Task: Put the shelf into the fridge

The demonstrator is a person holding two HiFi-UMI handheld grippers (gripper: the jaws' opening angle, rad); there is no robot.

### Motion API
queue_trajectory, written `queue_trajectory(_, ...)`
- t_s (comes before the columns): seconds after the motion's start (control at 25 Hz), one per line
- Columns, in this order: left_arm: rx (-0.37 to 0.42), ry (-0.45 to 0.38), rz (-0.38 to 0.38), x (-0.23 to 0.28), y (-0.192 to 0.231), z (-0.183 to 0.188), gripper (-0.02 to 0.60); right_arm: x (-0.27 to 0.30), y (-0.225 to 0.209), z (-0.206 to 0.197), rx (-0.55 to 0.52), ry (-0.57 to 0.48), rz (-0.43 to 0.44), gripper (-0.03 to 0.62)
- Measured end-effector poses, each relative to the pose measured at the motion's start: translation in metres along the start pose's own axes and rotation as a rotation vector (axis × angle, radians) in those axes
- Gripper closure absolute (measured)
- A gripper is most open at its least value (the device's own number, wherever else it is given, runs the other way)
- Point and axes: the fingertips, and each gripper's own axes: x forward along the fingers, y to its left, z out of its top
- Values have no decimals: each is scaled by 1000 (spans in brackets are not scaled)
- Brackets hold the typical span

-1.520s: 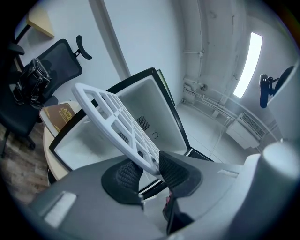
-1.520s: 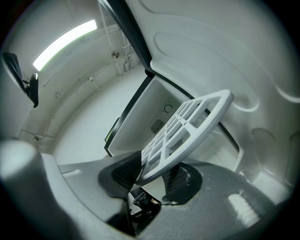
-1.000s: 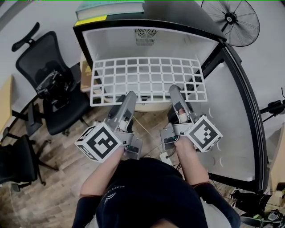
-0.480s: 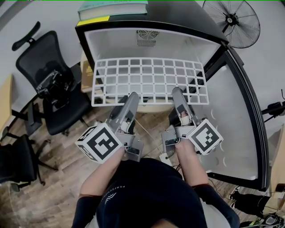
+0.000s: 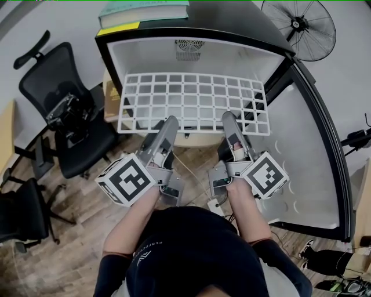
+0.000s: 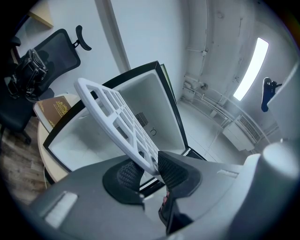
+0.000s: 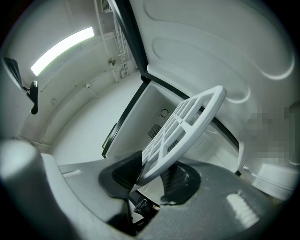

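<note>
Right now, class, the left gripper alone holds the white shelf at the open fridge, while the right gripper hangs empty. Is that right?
No. The right gripper is not empty: the right gripper view shows its fingers clamped on the shelf too. The left gripper, whose fingers have just been closing on the same shelf, holds it at the open fridge, but not alone.

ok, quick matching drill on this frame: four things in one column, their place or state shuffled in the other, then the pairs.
Things:
1 shelf
2 fridge door
3 green book
4 fan

Place or state:
a lying on top of the fridge
b swung open, on the right
c clamped at its near edge by the left gripper and the right gripper
d beyond the fridge, top right in the head view

Pairs: 1-c, 2-b, 3-a, 4-d.

The left gripper's jaws have just been closing, with the shelf edge between them.
</note>
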Motion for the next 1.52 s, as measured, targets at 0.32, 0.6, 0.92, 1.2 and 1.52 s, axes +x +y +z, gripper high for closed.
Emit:
queue_trajectory(0.32,-44,-3,-10,3,0,7,488,3,4,3,-19,-10,-2,485)
queue_trajectory(0.6,-67,7,-21,6,4,5,500,6,0,2,8,9,-10,493)
queue_trajectory(0.92,-122,-19,-41,7,2,5,500,8,2,0,44,7,7,500)
queue_trajectory(1.2,-128,-24,-18,2,3,3,503,5,-4,-5,80,16,-1,502)
queue_trajectory(1.52,-117,-37,-27,2,1,5,497,5,-1,-5,86,10,10,500)
